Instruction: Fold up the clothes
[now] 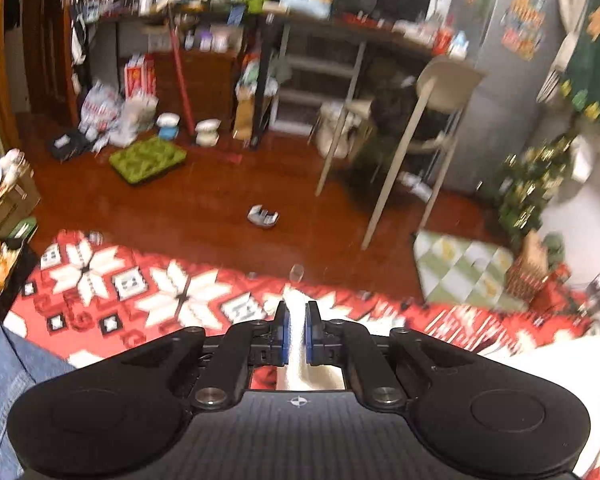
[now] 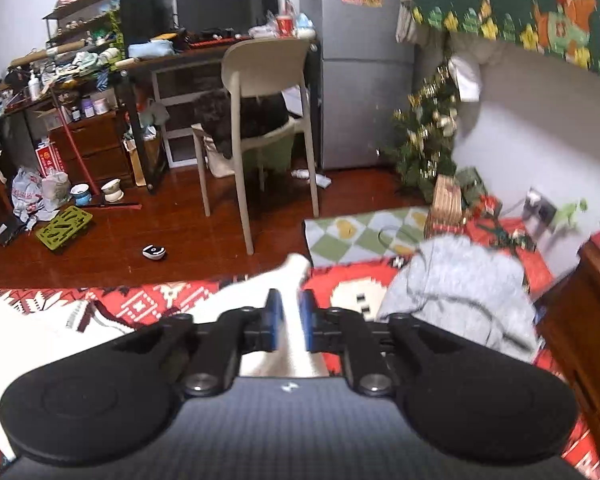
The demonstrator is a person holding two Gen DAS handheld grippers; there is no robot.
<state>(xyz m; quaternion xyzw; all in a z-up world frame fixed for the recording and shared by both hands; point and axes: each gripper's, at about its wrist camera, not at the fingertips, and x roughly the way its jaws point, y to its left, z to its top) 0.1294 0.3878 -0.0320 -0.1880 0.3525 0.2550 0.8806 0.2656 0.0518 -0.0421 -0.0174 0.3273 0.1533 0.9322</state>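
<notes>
A white garment [image 1: 296, 332] lies over a red and white patterned blanket [image 1: 140, 300]. My left gripper [image 1: 296, 314] is shut on a pinched fold of it, which stands up between the blue pads. In the right wrist view the same white garment [image 2: 260, 280] spreads left across the blanket [image 2: 148, 300], and my right gripper [image 2: 290, 304] is shut on another raised edge of it. A grey garment [image 2: 456, 284] lies crumpled to the right of my right gripper. Denim [image 1: 4, 392] shows at the left wrist view's lower left.
Beyond the blanket is wooden floor [image 2: 160, 240] with a beige chair [image 2: 260, 92], a small object [image 2: 154, 251], a green tray [image 2: 64, 227] and a checked mat [image 2: 364, 232]. A cluttered desk [image 2: 172, 56], fridge [image 2: 356, 80], small Christmas tree [image 2: 428, 136] and wooden cabinet [image 2: 588, 320] stand around.
</notes>
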